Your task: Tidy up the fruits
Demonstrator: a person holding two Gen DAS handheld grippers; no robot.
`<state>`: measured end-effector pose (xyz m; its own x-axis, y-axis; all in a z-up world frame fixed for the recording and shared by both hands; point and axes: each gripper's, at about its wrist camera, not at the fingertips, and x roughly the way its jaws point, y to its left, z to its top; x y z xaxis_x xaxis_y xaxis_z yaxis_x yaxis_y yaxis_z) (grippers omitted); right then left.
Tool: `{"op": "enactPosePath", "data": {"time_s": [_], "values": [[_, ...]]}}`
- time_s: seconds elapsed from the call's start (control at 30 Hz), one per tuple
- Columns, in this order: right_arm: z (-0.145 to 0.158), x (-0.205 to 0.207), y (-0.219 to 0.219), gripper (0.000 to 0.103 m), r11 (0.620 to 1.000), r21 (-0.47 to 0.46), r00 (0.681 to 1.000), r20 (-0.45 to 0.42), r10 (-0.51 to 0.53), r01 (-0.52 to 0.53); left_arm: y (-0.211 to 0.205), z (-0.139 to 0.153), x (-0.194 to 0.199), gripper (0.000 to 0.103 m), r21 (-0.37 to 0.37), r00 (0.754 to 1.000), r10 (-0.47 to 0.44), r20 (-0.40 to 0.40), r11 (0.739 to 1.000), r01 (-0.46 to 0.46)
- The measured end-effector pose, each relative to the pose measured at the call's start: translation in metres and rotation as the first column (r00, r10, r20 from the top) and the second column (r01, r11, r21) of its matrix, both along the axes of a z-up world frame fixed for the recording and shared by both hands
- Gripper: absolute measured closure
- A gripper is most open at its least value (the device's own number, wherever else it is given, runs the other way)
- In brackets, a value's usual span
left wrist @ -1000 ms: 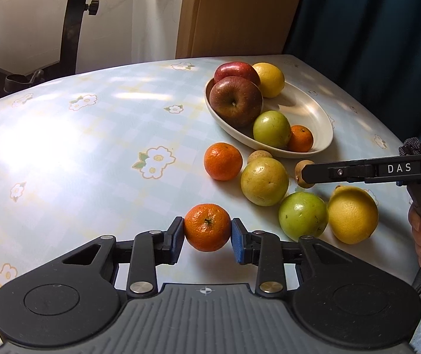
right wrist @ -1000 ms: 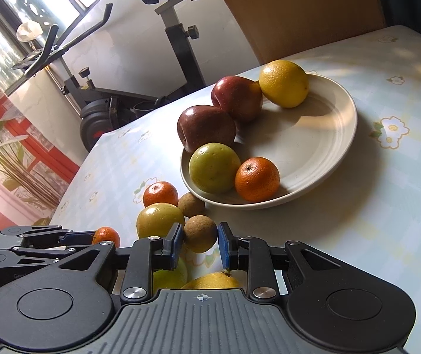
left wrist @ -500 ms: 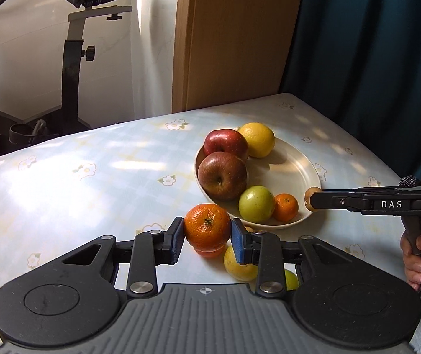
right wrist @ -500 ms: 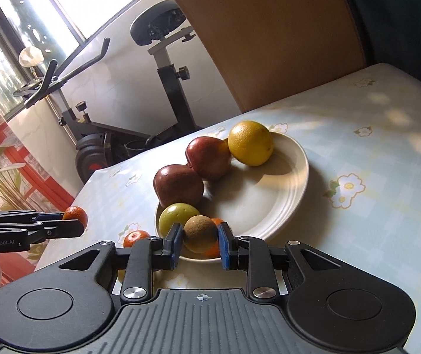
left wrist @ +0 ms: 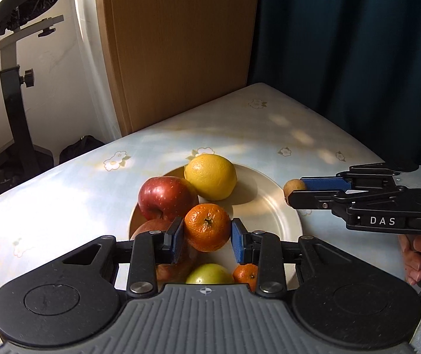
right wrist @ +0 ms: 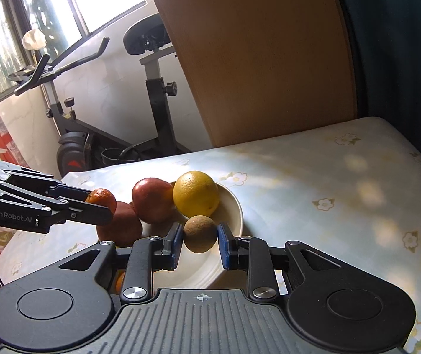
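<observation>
Fruit is gathered on a cream plate [left wrist: 281, 206] that stands on the flower-patterned desk [left wrist: 71, 194]. At the left of the left wrist view, a red apple [left wrist: 163, 196] lies on the plate, with a second apple partly hidden behind the left gripper's finger. Beside the red apple, toward the far rim, a yellow lemon [left wrist: 210, 175] is seen touching it. Above the middle of the plate, a mandarin [left wrist: 207, 227] is clamped between the blue pads of the left gripper [left wrist: 207, 237]. Below it, a green apple [left wrist: 209, 274] and a small orange [left wrist: 245, 273] are partly seen on the near side of the plate. Further right, over the plate's right rim, a small brown fruit [left wrist: 294, 185] is gripped at the tips of the right gripper [left wrist: 297, 191]. In the right wrist view, that same brown fruit [right wrist: 200, 233] is pinched between the blue pads, above the plate's edge [right wrist: 235, 206]. An exercise bike [right wrist: 151, 88] is seen beyond the desk.
</observation>
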<state>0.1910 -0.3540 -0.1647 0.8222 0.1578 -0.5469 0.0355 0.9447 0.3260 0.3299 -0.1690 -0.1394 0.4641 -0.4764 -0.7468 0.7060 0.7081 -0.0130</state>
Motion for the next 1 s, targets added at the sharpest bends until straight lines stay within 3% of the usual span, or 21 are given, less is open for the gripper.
{"op": "enactPosePath", "data": {"time_s": [0.27,0.57,0.7,0.87,1.0], "values": [[-0.008,0.0,-0.013,0.079,1.0,0.012,1.0,-0.007,-0.004,0.004,-0.033,-0.023,0.025,0.067,0.002,0.997,0.018,-0.074,1.0,-0.018],[-0.01,0.003,-0.012,0.079,1.0,0.003,1.0,-0.019,0.005,-0.005,-0.043,-0.045,0.046,0.067,0.022,0.977,0.077,-0.199,0.997,-0.074],[-0.011,0.008,-0.009,0.079,1.0,-0.018,0.999,-0.036,0.013,-0.014,-0.038,-0.043,0.045,0.066,0.024,0.979,0.067,-0.194,0.998,-0.064],[-0.008,0.021,-0.001,0.079,0.996,-0.075,0.998,-0.045,0.047,-0.051,-0.027,-0.039,0.048,0.059,-0.026,0.973,0.059,-0.225,0.997,-0.066],[-0.008,0.035,0.008,0.079,0.988,-0.129,0.995,-0.062,0.072,-0.079,-0.02,-0.029,0.043,0.059,-0.065,0.979,0.064,-0.196,0.995,-0.078]]}}
